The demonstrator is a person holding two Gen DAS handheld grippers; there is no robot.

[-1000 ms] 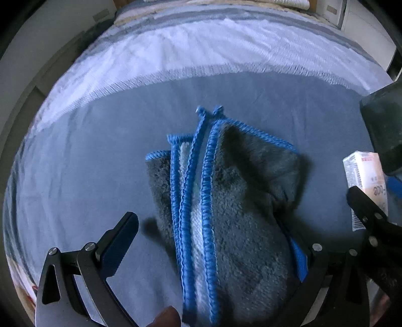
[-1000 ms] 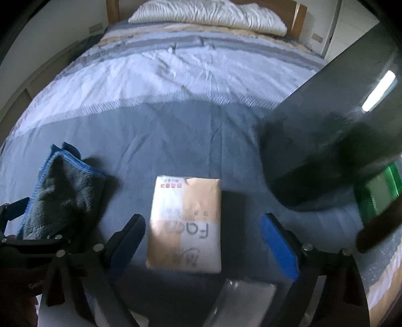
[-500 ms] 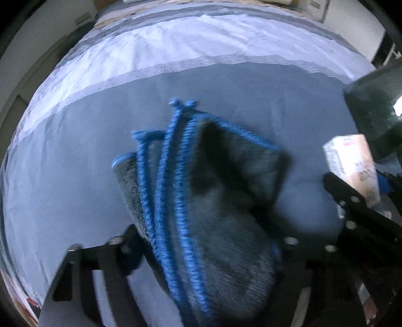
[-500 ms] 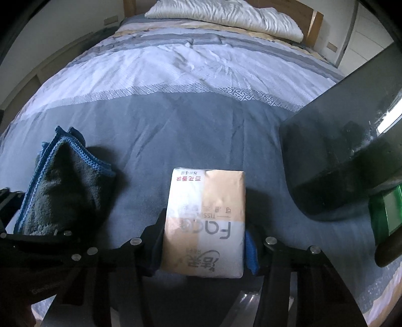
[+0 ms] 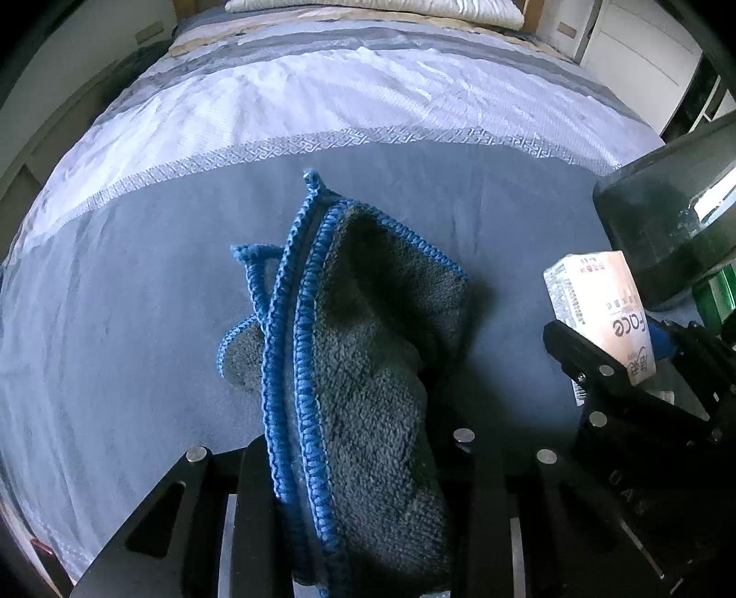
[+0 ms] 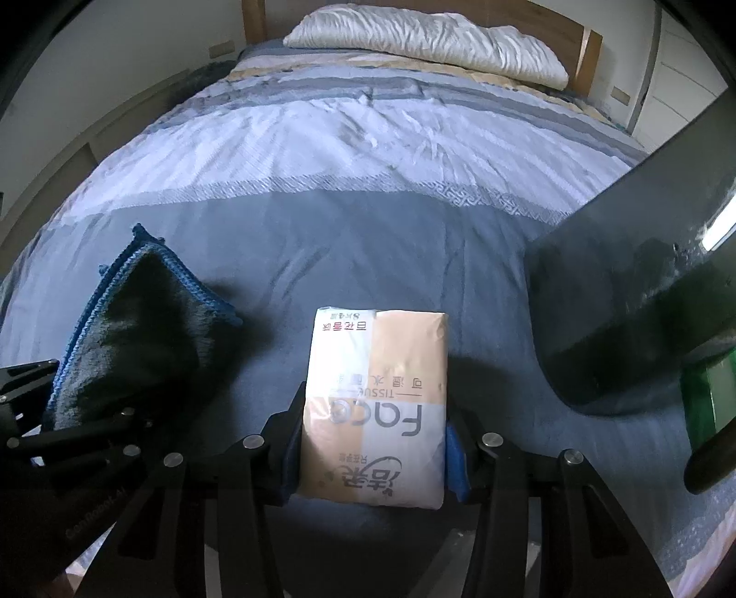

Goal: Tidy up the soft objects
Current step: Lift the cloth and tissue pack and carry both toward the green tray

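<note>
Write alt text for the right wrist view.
The right gripper is shut on a tissue pack above a blue-grey bedspread. At left, the left gripper holds a folded grey towel with blue trim; a dark bin stands at right, and a white pillow lies at the headboard.

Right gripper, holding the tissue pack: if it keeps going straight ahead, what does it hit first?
Probably only the bedspread. Ahead of the right gripper and tissue pack the way looks free; depth is unclear.
</note>
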